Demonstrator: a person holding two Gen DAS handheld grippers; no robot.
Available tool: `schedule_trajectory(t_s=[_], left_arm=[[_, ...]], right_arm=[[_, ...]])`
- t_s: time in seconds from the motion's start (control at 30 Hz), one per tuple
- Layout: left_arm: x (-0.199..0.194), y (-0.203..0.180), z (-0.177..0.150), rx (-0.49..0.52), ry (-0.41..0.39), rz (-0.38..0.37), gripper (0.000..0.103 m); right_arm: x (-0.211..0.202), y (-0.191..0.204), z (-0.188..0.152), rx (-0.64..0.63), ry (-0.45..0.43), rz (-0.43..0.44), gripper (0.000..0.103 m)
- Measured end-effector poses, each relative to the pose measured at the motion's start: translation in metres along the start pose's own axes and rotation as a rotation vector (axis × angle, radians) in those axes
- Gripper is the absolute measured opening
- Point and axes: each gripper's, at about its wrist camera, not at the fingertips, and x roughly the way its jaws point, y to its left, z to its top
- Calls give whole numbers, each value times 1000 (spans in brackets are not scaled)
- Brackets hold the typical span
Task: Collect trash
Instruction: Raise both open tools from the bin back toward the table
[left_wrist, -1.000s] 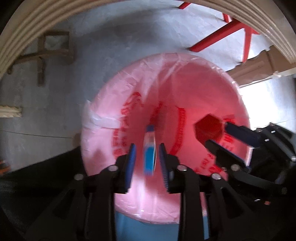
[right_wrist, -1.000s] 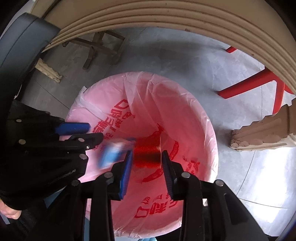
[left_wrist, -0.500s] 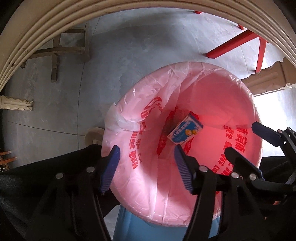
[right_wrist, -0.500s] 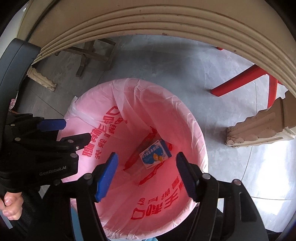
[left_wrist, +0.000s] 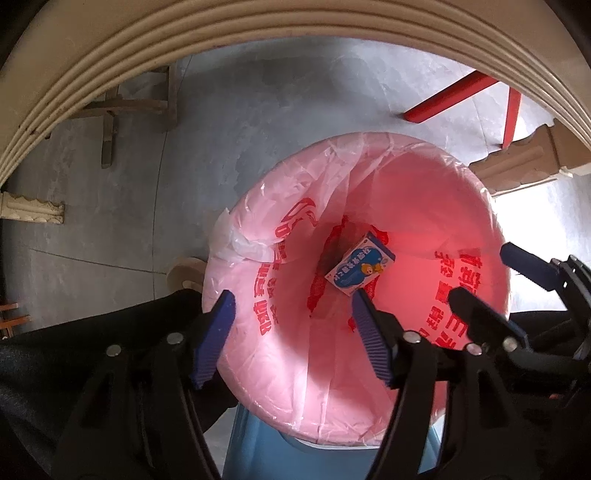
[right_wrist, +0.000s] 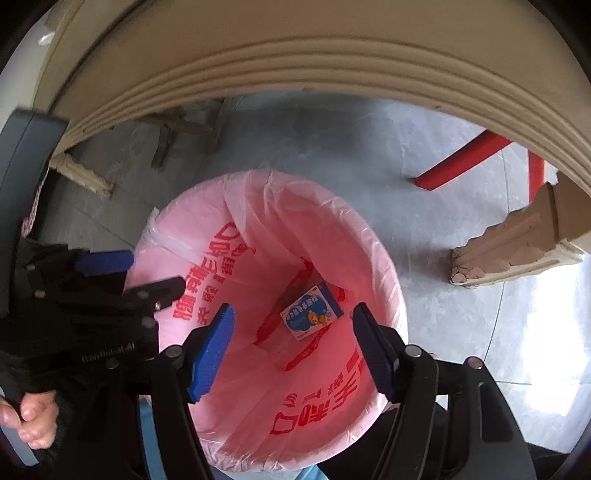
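A blue bin lined with a pink plastic bag (left_wrist: 424, 206) printed with red characters stands on the floor; it also shows in the right wrist view (right_wrist: 251, 236). A small blue and white carton (left_wrist: 360, 269) lies at the bottom of the bag, also seen in the right wrist view (right_wrist: 312, 315). My left gripper (left_wrist: 291, 339) is open and empty above the bin's near rim. My right gripper (right_wrist: 293, 345) is open and empty above the bin. Each gripper shows in the other's view, the right one (left_wrist: 517, 288) and the left one (right_wrist: 122, 280).
The cream table edge (left_wrist: 221, 40) arches above, with carved table feet (right_wrist: 517, 251) on the grey tiled floor (left_wrist: 258, 118). Red chair legs (left_wrist: 461, 96) stand at the far right, a wooden stool frame (left_wrist: 125, 107) at the far left.
Both grippers opened wide; the carton that was between the left fingers dropped and now lies at the bottom of the bag. Both grippers have risen a little above the bin.
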Motion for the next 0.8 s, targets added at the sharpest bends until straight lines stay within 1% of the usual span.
schedule_trajectory(t_s=[0.13,0.2,0.27,0.33,0.37,0.43,0.47,0.5,0.57,0.6,0.63,0.7,0.73,0.77,0.8], left_arm=[[-12,2,-3,-9,-34,-8,71],[-21,5,-7,-14,-52,-9,74],[-32,7,-12,-18,-77,-10,75],[-48,9,-20,-16,-116,-9,75],[-56,10,-23,-13,-133,-14,75],[-80,12,-32,-7,-178,-24,75],[-92,13,-35,-3,-203,-25,75],[-107,14,-39,3,-241,-24,75],[-137,15,-46,16,-311,-17,76],[-150,16,-48,22,-340,-12,76],[-170,17,-50,27,-378,-9,76],[-205,20,-54,31,-441,-7,81],[-217,23,-55,31,-464,-12,82],[-235,26,-56,32,-491,-22,82],[-250,30,-57,31,-512,-29,82]], right_arm=[[-14,0,-1,11,-49,-8,73],[-26,3,-4,7,-84,-17,79],[-41,7,-7,7,-126,-20,80],[-55,10,-10,5,-162,-28,84],[-68,14,-12,0,-199,-36,84],[-88,19,-14,-7,-253,-41,85],[-103,23,-15,-14,-294,-47,86],[-115,26,-16,-19,-326,-49,89],[-145,34,-17,-29,-403,-46,90],[-155,37,-17,-34,-428,-45,90],[-171,41,-17,-41,-462,-45,90],[-197,45,-18,-48,-514,-39,90],[-209,48,-18,-52,-535,-33,91],[-222,50,-18,-58,-557,-27,92],[-235,52,-18,-63,-579,-31,96]])
